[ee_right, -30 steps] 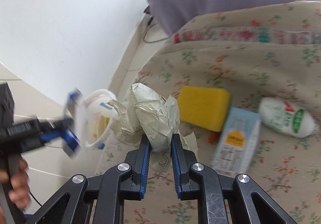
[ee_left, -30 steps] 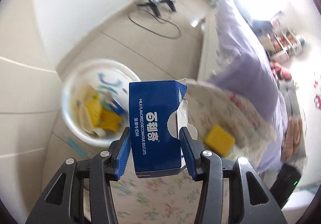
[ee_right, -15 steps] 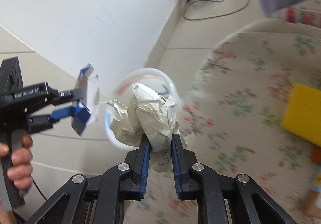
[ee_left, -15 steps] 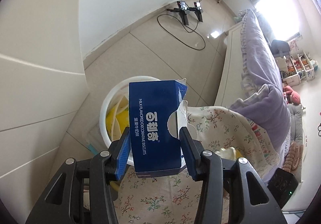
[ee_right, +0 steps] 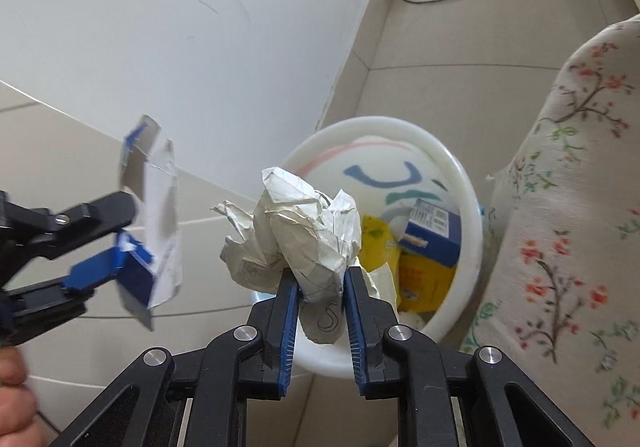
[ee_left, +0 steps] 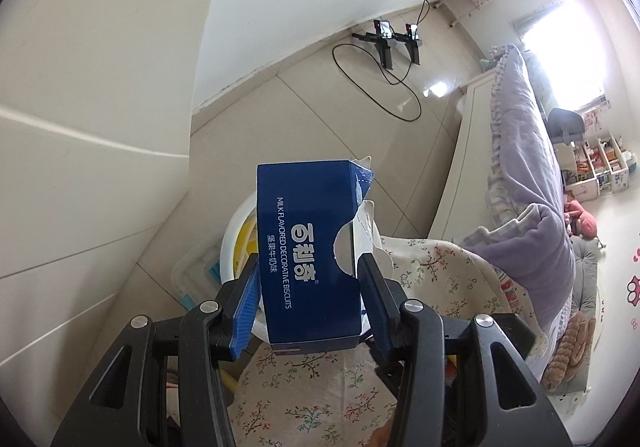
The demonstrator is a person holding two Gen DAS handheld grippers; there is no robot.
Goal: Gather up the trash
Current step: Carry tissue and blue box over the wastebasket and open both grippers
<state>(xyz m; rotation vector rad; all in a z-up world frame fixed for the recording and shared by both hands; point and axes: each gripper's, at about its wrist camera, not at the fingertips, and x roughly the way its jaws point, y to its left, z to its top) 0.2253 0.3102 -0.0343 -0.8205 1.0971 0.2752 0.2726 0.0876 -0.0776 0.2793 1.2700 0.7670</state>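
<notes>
Crumpled paper (ee_right: 304, 231), clamped by the right gripper (ee_right: 318, 287), has swung from the floral cover to the white bin (ee_right: 460, 175) at two o'clock; the left gripper (ee_left: 308, 287) pinches the blue biscuit box (ee_left: 308, 259) alongside. Release seems next.

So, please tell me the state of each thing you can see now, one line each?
Left tongs: shut on blue biscuit box.
Blue biscuit box: torn open, held in the air.
Right tongs: shut on crumpled paper.
Crumpled paper: held above bin.
White bin: open, partly filled with trash.
</notes>
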